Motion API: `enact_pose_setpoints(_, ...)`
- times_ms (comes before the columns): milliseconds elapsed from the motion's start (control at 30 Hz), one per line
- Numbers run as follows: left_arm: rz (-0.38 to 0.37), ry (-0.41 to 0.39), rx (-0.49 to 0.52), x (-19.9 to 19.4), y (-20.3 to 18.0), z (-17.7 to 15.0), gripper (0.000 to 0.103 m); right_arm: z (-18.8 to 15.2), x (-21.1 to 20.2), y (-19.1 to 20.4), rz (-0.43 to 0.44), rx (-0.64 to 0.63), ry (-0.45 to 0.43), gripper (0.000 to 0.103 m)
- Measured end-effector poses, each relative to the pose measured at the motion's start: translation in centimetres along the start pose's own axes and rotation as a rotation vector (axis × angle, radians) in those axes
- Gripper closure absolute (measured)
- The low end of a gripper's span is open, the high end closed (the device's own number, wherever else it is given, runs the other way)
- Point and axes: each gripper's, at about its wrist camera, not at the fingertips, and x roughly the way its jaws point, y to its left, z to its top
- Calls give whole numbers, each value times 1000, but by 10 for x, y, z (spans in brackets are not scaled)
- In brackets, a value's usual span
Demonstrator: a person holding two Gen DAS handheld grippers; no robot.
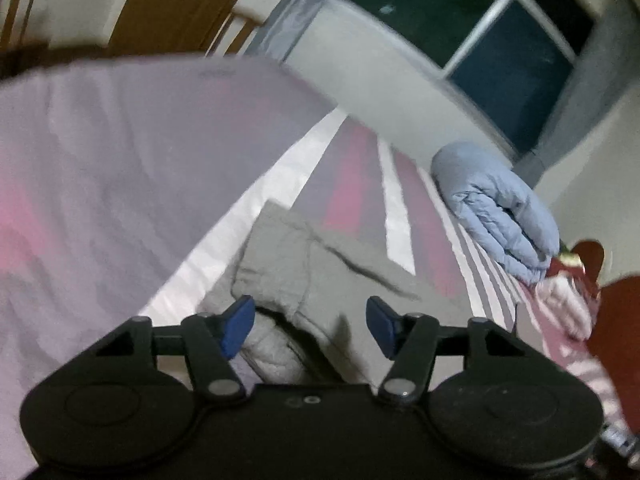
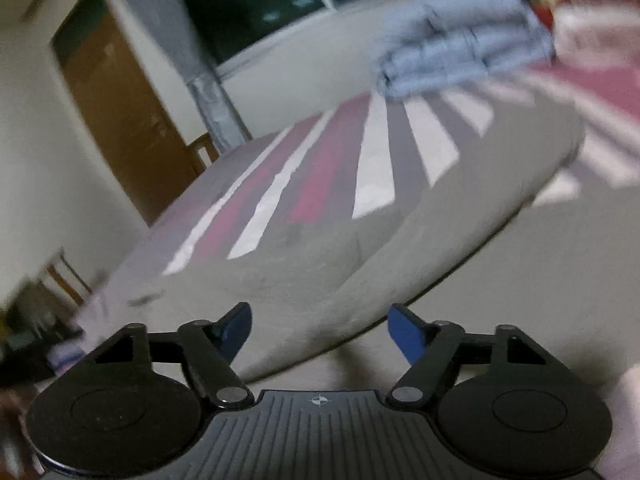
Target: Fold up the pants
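Note:
Grey pants (image 1: 316,264) lie rumpled on a bed with a striped sheet (image 1: 352,184). My left gripper (image 1: 310,326) hovers just above their near end, open, and its blue pads (image 1: 240,328) press on nothing. A grey fold bulges close to the left pad. In the right wrist view the pants (image 2: 440,220) spread wide and flat across the sheet (image 2: 376,160). My right gripper (image 2: 322,330) is open over their near edge, pads (image 2: 408,334) well apart with no cloth pinched. Both views are blurred.
A folded pale blue quilted garment (image 1: 496,208) (image 2: 460,44) lies at the bed's far side, beside pink and dark red things (image 1: 576,288). A pale lilac cloth (image 1: 100,160) fills the left of the left wrist view. Behind are a dark window (image 1: 512,60) and a brown door (image 2: 116,108).

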Motion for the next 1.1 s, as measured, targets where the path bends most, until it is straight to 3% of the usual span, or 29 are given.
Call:
enact_pose_setpoints(100,-7,25,-41,14,10,4,56,9,24,-10,6,114,58,36)
enact_pose_setpoints(233,41,63,-23,35,15,6,74,21,58,-30,-18,206,105,40)
enact_pose_setpoints(333,41,70,-8,42,20,7,83,24,65,-47,1,255,103,87)
enact_pose_setpoints(367,34,67,4,42,19,9,84,24,64,-52,15,277,92,91)
enact_pose_setpoints(500,-96,-33,64,17,10,24,86,31,23,-43,112,210,-36,92)
enact_pose_setpoints(567,-123,-50,99,5,8,25,86,29,3,-43,146,181,-58,92)
enact_pose_setpoints(633,-68,-1,170,9,8,15,86,17,-4,-43,140,149,-44,92)
enact_pose_setpoints(700,4,91,188,23,17,-4,86,-6,11,-54,89,148,35,92)
enact_pose_setpoints(767,2,74,183,18,23,-20,86,-23,21,-68,64,206,79,92)
enact_pose_setpoints(833,-8,59,149,12,25,-22,87,-31,15,-72,73,207,55,92)
enact_pose_setpoints(1000,-14,27,180,6,14,-17,87,-16,6,-60,88,157,18,92)
enact_pose_setpoints(1100,11,43,190,12,15,-19,87,-25,2,-59,78,162,31,92)
